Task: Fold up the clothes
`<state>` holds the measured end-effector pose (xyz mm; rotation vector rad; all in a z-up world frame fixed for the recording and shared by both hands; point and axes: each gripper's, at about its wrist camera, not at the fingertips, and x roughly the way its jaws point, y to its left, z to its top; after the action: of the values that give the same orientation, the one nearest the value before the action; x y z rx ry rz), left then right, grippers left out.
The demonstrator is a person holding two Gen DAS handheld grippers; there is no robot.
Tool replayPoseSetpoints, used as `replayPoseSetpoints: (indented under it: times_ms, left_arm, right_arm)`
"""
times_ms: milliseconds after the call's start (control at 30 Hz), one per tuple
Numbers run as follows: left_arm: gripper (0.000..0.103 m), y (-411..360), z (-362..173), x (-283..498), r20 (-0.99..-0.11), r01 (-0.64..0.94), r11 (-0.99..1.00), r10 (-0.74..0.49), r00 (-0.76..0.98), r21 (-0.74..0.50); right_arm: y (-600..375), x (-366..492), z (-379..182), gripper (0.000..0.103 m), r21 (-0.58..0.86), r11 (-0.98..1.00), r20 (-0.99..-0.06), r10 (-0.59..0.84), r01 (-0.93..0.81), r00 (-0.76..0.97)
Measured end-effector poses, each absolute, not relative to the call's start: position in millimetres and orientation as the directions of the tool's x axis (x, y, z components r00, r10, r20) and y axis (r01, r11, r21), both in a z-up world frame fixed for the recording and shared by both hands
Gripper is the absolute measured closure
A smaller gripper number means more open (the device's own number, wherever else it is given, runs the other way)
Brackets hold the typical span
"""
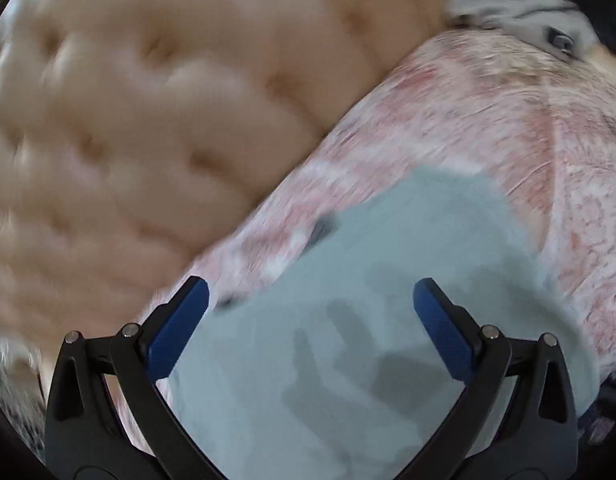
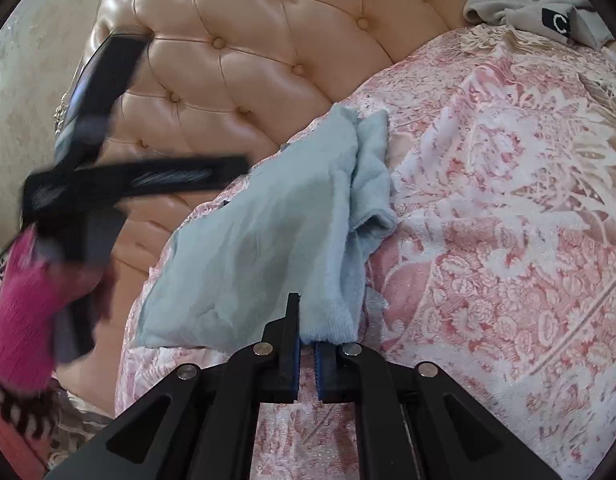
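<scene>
right tongs (image 2: 306, 354) are clenched on the near hem of the light blue garment (image 2: 264, 236), pads pinching the fleecy edge. the garment lies crumpled on the pink floral bedspread (image 2: 487, 240), up by the head edge of the bed, touching the tufted peach headboard (image 2: 260, 48). left tongs (image 1: 309, 312) hang released over the blue cloth, nothing between them; from the right they show blurred in front of the headboard, on a pink sleeve (image 2: 28, 320). a grey garment (image 2: 535, 4) sits at the far corner.
</scene>
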<state>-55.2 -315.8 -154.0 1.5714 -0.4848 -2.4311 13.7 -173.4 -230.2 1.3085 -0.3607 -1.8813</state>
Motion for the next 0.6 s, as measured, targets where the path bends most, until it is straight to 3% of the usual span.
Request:
replayPoseSetpoints:
  times_ms: [133, 467, 533, 567, 600]
  left_arm:
    - [0.000, -309, -153, -79, -0.915, -0.143, -0.990, 0.065, -0.398, -0.008]
    - [0.001, -331, -166, -92, -0.901, -0.071, -0.993, 0.118, -0.419, -0.096]
    - [0.012, -329, -169, -96, -0.897, -0.040, -0.995, 0.102, -0.431, -0.094]
    - [0.040, -328, -171, -99, -0.896, -0.026, -0.996, 0.090, -0.435, -0.087]
    - [0.059, -326, -174, -100, -0.900, -0.020, -0.998, 0.066, -0.430, -0.064]
  right_arm:
    - [-175, 15, -233, 0.098, 0.614, -0.643, -0.662, -0.735, 0.458, -0.144]
    - [-179, 17, -235, 0.097, 0.611, -0.637, -0.658, -0.739, 0.469, -0.147]
    - [-178, 17, -236, 0.097, 0.614, -0.634, -0.654, -0.742, 0.470, -0.148]
    - [-178, 17, -236, 0.096, 0.618, -0.632, -0.650, -0.745, 0.468, -0.147]
    - [-177, 17, -236, 0.093, 0.623, -0.629, -0.646, -0.749, 0.465, -0.147]
